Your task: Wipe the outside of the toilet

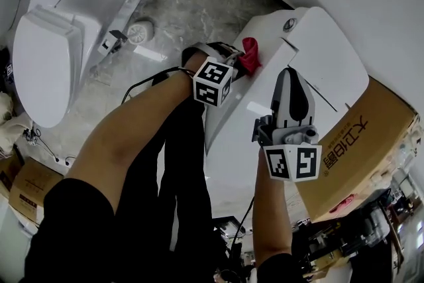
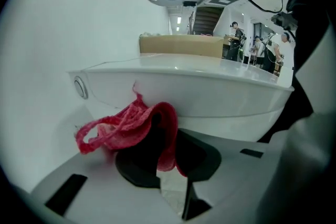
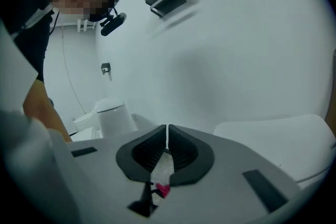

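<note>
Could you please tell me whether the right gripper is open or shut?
Shut. In the right gripper view, the jaws of the right gripper meet at their tips, with nothing held between them.

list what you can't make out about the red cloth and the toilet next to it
- Head view: the jaws of the left gripper, hidden behind its marker cube and the red cloth.
- Left gripper view: whether the cloth presses on the toilet. Its own folds cover that spot.
- Head view: the toilet's base, behind the person's legs.
- Right gripper view: the toilet's far end, cut off by the right edge.
</note>
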### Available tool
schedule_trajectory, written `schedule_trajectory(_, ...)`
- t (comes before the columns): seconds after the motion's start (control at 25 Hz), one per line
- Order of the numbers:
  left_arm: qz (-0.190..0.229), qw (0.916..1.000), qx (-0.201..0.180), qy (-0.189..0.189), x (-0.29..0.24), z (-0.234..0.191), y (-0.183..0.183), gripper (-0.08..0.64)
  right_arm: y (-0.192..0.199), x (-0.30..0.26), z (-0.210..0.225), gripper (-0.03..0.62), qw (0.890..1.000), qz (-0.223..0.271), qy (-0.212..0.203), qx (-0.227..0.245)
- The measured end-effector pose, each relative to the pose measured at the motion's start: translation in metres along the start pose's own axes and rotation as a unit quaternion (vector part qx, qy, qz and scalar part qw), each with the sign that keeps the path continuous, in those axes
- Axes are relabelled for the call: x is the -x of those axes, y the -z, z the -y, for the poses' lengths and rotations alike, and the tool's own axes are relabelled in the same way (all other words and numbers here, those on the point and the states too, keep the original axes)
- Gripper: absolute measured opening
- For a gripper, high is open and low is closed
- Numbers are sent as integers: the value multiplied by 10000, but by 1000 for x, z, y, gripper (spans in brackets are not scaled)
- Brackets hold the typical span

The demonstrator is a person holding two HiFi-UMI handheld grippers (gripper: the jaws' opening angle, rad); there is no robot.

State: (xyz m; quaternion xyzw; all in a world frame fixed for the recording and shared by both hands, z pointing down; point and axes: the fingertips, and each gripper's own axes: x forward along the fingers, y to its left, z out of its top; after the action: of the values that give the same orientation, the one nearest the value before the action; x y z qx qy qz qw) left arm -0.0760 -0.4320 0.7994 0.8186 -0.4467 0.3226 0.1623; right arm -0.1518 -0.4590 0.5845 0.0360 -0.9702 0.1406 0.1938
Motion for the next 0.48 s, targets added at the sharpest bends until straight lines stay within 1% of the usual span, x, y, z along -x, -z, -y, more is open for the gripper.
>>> schedule_trajectory(0.16,121,9998,178,23,5,32,1,72,15,11,-14,37,9997,-48,213,71)
schedule_trajectory(0.28,218,9996,182,-18,10,47,-1,71,31,22,-22,38,9992,-111,360,124)
schedule_trajectory(0.48,293,9993,222,14,17,91,-5,71,58,51,-38,37,9984,-183,536,49)
